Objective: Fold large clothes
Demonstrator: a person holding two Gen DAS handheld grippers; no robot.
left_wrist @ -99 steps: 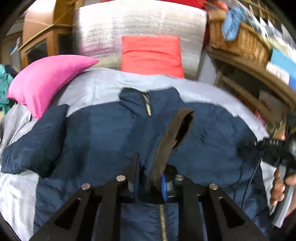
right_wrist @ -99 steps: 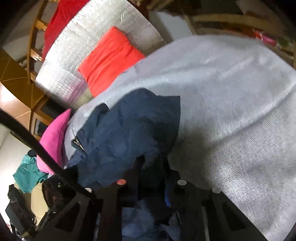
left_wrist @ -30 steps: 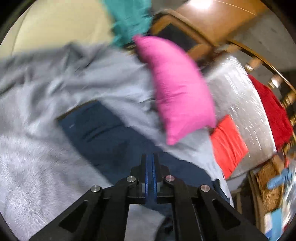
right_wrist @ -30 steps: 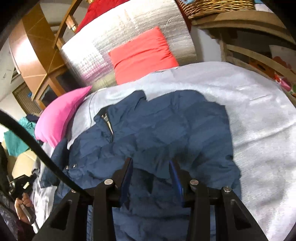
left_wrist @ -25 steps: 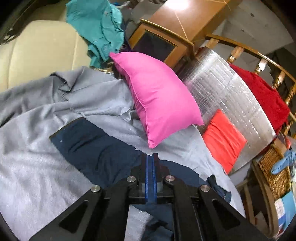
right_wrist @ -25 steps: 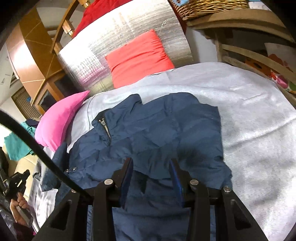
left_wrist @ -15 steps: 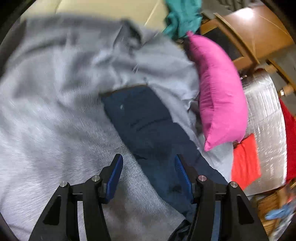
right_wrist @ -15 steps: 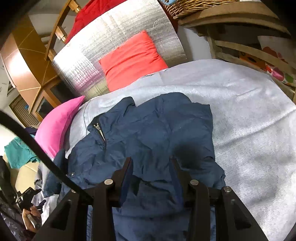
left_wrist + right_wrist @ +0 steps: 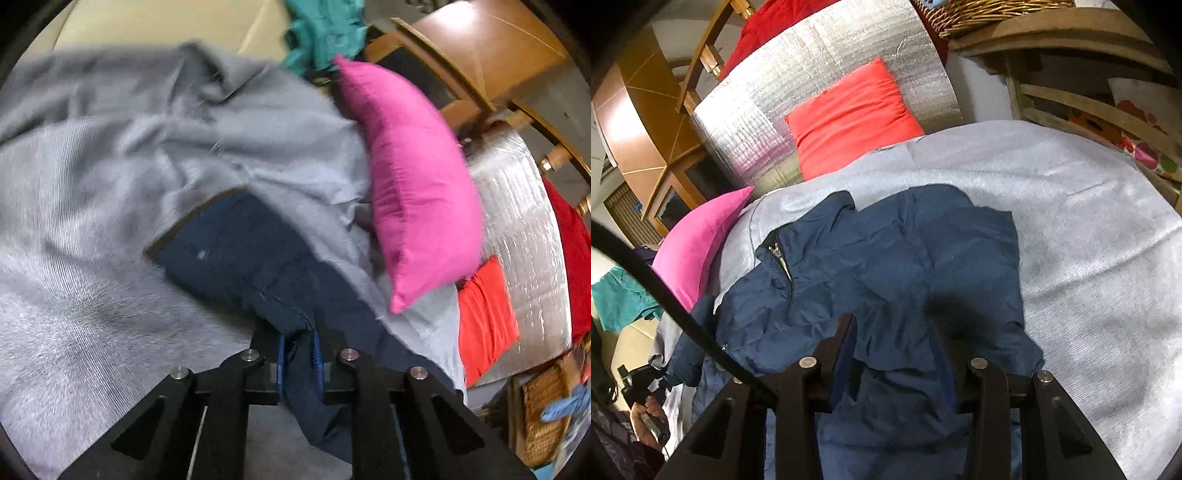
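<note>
Left gripper (image 9: pixel 298 349): jaws have just been closing and now pinch the navy sleeve (image 9: pixel 236 258) near its shoulder end, cloth bunched between the blue pads. The sleeve runs away to the far left, its brown-edged cuff lying on the grey bedspread (image 9: pixel 74 295).

Right gripper (image 9: pixel 895 339): jaws stand part-way, with a fold of the navy jacket (image 9: pixel 886 258) between them. Likely gripped, but the pads are buried in cloth, so I cannot tell for certain.

Jacket lies spread on the bedspread, collar and zip toward the far left, body reaching right of centre.

Step in hand, as I judge it: bring the left sleeve in across the body.
- Lift enough that the cuff clears the bedspread; dragging would ruck the grey cover.
- Carry it right, lay it flat over the chest, cuff last.
- Keep the right side held down so the body does not slide.

Pink pillow (image 9: pixel 413 177) sits just beside the sleeve's far edge; the bedspread laps over that edge.

Hard to make out:
- Left view is motion-blurred.
- Jacket hem is hidden beneath the right gripper.
- The far sleeve's lie is unclear.
</note>
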